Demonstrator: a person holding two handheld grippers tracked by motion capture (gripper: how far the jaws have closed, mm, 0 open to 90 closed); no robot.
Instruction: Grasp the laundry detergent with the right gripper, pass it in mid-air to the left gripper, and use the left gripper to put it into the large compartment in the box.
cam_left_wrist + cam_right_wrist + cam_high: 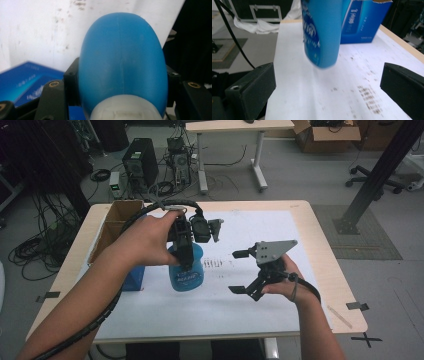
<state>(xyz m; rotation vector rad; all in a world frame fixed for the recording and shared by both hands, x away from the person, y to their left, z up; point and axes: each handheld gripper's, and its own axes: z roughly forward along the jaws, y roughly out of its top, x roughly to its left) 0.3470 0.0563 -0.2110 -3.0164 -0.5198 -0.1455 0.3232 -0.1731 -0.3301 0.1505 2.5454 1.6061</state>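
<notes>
A blue plastic bottle (186, 274) with white lettering hangs upright at the middle of the table. My left gripper (183, 245) reaches down from above and is shut on its neck. In the left gripper view the bottle's rounded blue body (122, 57) and whitish cap (125, 111) sit between the two black jaws. My right gripper (234, 272) is to the right of the bottle, apart from it and open, its jaws wide with nothing between them. In the right gripper view the bottle (322, 32) looks blurred, its base seemingly just above the paper, beyond the right gripper (327, 87).
A stained white paper sheet (250, 305) covers the wooden table (320, 250). A blue carton (133, 279) (362, 22) stands just left of the bottle, with an open cardboard box (118, 220) behind it at the table's left edge. Cables and computers lie on the floor beyond.
</notes>
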